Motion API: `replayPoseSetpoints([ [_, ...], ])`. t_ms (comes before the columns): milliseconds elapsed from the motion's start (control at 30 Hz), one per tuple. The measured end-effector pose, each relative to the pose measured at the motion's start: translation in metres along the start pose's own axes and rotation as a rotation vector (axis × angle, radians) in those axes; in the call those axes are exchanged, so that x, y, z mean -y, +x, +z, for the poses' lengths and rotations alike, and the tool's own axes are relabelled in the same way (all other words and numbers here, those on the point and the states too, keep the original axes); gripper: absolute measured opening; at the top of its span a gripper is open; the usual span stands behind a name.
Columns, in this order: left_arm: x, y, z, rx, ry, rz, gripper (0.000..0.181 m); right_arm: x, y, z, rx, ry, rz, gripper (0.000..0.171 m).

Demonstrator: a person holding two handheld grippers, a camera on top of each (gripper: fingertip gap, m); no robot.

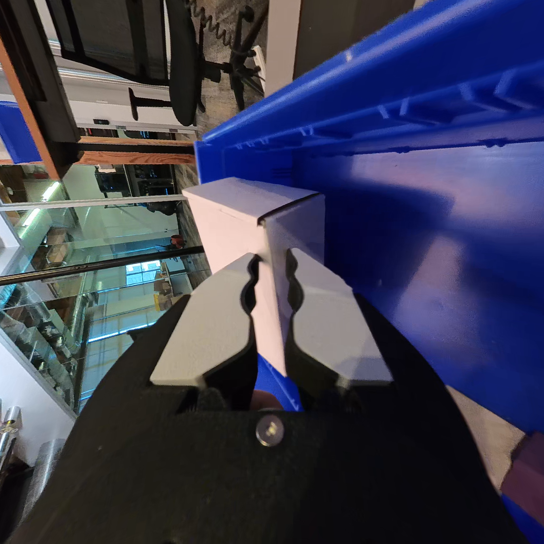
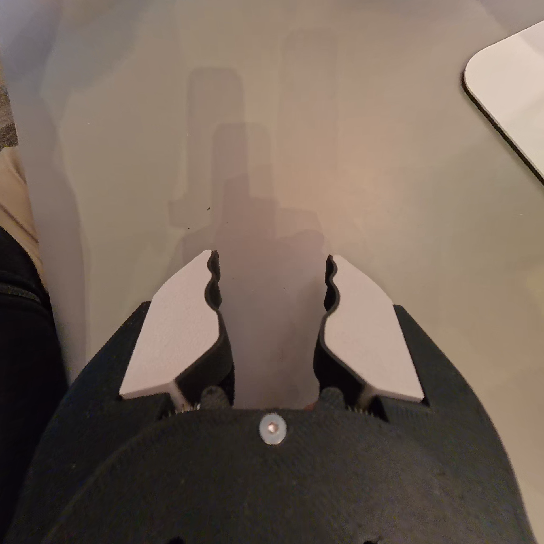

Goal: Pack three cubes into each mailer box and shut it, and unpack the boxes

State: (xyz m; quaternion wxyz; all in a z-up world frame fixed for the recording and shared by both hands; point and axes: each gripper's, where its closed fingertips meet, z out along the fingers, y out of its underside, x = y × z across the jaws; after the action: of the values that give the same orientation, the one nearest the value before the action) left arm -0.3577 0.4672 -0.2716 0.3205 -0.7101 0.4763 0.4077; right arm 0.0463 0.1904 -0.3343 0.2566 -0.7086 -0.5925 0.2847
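In the left wrist view my left gripper (image 1: pixel 272 257) is shut on a closed white mailer box (image 1: pixel 232 223). The fingers pinch the box's edge and hold it at the rim of a big blue plastic bin (image 1: pixel 426 220); the view is rolled sideways. The box's far end sticks out past the fingertips beside the bin's wall. No cubes show. In the right wrist view my right gripper (image 2: pixel 272 256) is open and empty, pointing down at a bare beige tabletop (image 2: pixel 368 176), a little above it.
A white board with a rounded corner and dark edge (image 2: pixel 512 97) lies at the table's upper right. A person's dark and beige clothing (image 2: pixel 17 265) is at the left edge. Beyond the bin stand an office chair (image 1: pixel 182 59), a wooden frame and glass partitions.
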Motion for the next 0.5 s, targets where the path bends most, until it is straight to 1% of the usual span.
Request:
replayPoseSetpoints([
  [33, 0.002, -0.004, -0.006, 0.013, 0.016, -0.001, 0.0, 0.0, 0.0, 0.0, 0.0, 0.001, 0.0, 0.068],
  [67, 0.002, -0.01, -0.012, 0.03, 0.015, 0.003, 0.0, 0.001, 0.0, 0.0, 0.001, 0.002, 0.0, 0.068],
  [200, 0.008, -0.013, -0.029, 0.003, 0.043, -0.005, 0.0, 0.002, -0.003, 0.001, 0.008, 0.003, -0.008, 0.068],
  [300, 0.006, 0.004, -0.025, -0.075, 0.013, 0.009, 0.0, 0.003, -0.005, 0.0, 0.003, 0.002, -0.02, 0.068],
  [400, 0.005, 0.015, -0.015, -0.09, 0.003, 0.012, 0.0, 0.003, -0.004, -0.003, -0.006, 0.004, -0.022, 0.068],
  [467, 0.008, 0.026, -0.004, -0.11, -0.011, 0.013, 0.033, 0.003, -0.003, -0.002, -0.007, 0.002, -0.021, 0.068],
  [500, 0.009, 0.033, 0.002, -0.13, -0.027, 0.021, 0.044, 0.002, -0.003, -0.002, -0.007, 0.001, -0.02, 0.068],
])
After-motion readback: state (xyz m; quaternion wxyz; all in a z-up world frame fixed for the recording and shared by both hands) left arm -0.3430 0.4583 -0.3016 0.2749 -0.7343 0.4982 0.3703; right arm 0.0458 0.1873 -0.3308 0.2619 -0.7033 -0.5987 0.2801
